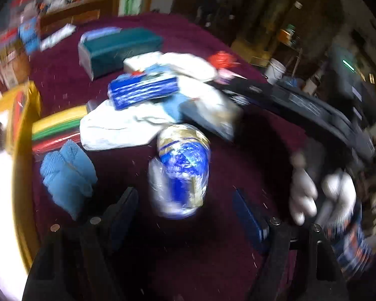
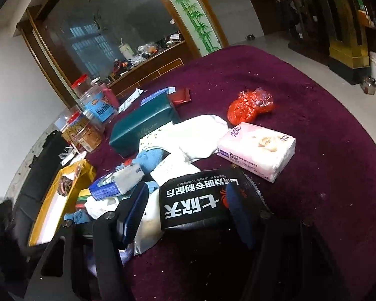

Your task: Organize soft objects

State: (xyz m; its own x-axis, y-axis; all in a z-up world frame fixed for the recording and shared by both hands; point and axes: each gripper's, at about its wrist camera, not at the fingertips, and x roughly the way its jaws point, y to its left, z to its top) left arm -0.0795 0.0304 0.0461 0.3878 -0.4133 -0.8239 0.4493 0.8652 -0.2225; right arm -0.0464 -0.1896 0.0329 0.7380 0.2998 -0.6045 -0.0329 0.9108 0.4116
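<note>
A heap of soft things lies in the middle of the desk (image 2: 325,130). The boxed tissue pack (image 2: 143,128) sits behind the heap, toward the far edge, with the jars (image 2: 87,135) to its left at the desk's left edge. The wrapped tissue pack (image 2: 257,149) lies right of the heap, the crumpled bag (image 2: 249,106) just behind it. The open box (image 2: 60,200) stands at the near left edge. The flat pouch (image 2: 203,200) lies nearest, at the heap's front.

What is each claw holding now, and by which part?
The right claw has the black packet between its fingers, at its near edge. The left claw holds nothing.
</note>
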